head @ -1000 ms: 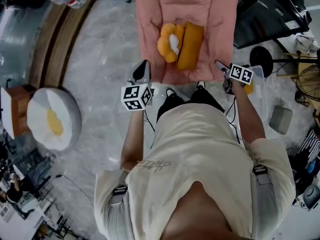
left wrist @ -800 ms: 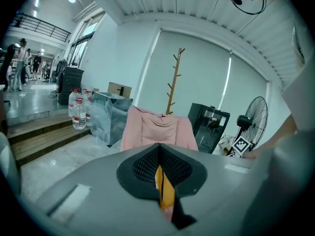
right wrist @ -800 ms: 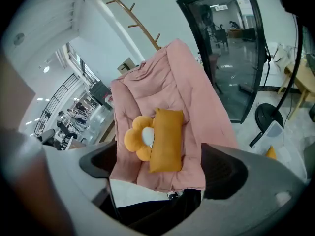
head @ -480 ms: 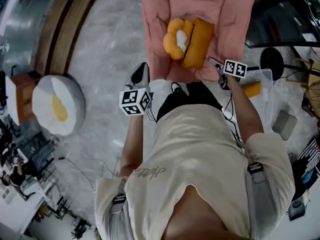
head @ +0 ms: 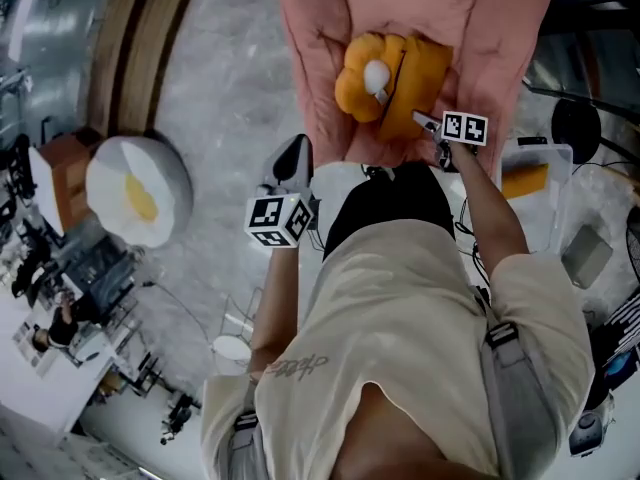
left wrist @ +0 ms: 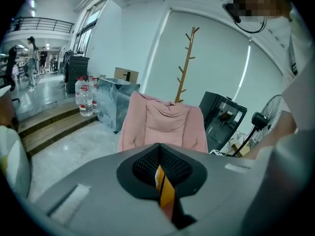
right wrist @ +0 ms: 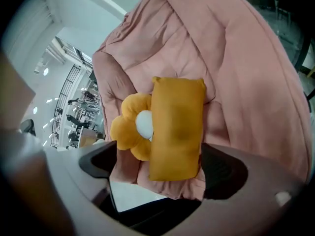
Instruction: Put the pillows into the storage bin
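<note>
On the pink lounge chair (head: 320, 58) lie an orange flower pillow (head: 363, 88) with a white centre and an orange rectangular pillow (head: 422, 83), side by side. My right gripper (head: 425, 121) is open at the chair's front edge. In the right gripper view its jaws (right wrist: 162, 163) stand wide on either side of the rectangular pillow (right wrist: 176, 127)'s near end, with the flower pillow (right wrist: 129, 129) to its left. My left gripper (head: 292, 156) hangs shut and empty over the floor left of the chair; its view (left wrist: 159, 151) looks at the chair (left wrist: 162, 124) from afar.
A clear storage bin (head: 562, 158) with an orange pillow (head: 525, 180) inside stands on the floor to my right. A round fried-egg cushion (head: 138, 200) lies at the left near wooden steps (head: 125, 48). A fan base (head: 577, 126) sits behind the bin.
I have stepped closer to the chair. My right gripper has moved forward to the rectangular pillow's near end. The left gripper stays shut at my side.
</note>
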`<state>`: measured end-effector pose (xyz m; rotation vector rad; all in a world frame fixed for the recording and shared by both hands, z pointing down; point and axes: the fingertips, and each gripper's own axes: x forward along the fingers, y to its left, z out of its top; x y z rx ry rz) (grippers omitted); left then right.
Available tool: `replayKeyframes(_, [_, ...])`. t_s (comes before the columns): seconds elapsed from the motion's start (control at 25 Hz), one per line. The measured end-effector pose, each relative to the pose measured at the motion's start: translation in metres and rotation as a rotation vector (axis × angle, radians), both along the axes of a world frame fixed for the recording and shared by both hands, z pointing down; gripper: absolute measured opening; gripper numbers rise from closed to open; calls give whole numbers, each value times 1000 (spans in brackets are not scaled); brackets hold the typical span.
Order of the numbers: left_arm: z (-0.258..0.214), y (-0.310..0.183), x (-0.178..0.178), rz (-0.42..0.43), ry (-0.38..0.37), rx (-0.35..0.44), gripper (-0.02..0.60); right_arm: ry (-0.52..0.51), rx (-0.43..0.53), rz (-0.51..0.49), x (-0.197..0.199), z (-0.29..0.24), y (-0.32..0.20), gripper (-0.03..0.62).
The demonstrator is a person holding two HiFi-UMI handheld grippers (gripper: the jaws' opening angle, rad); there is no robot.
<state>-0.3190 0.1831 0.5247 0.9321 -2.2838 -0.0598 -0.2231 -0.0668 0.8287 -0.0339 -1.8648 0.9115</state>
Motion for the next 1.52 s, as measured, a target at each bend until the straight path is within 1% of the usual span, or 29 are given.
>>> replayKeyframes(0.16, [6,-7,-8,-25,50,-29,17,48,-33,-20,-10,30,6,534])
replayKeyframes(0.36, [19,-21,-24,-41,94,-44,17,118,-6,-91,-26,64,-2,539])
replayKeyframes(0.48, [27,-29,-28,-48,122,-50,17,130,-27,-65,-34,75,-4,548])
replayKeyframes(0.64, [40,-39,-30,-54,150,-56,16,111,-69,-23,-51,83,1,571])
replayKeyframes(0.68, [43,-41,-30,-57,158,-59,16,112,-58,-22,-53,86,2,586])
replayKeyframes(0.8, [52,-41,-28,-67,184,-75,16,156,37,-45,-50,102,1,589])
replayKeyframes(0.88, [55,-37,-27,-80,197,-85,15,172,76,-43,-51,110,1,591])
replayKeyframes(1.0, [57,-30,-27,-97,207,-95,16,175,86,-29,-58,116,3,591])
replayKeyframes(1.08, [57,-26,-27,-103,210,-98,16,186,71,-40,-60,120,2,591])
replayKeyframes(1.12, [58,-24,-28,-105,210,-98,16,194,59,-53,-60,121,2,584])
replayKeyframes(1.24, [56,-23,-27,-104,203,-90,16,209,32,-98,-59,117,0,502])
replayKeyframes(1.36, [54,-28,-27,-92,192,-68,16,201,29,-110,-53,105,0,430])
replayKeyframes(1.44, [52,-32,-29,-79,178,-49,16,183,29,-104,-50,95,-1,403])
replayKeyframes(1.52, [49,-35,-30,-66,162,-26,15,154,29,-100,-49,82,-1,396])
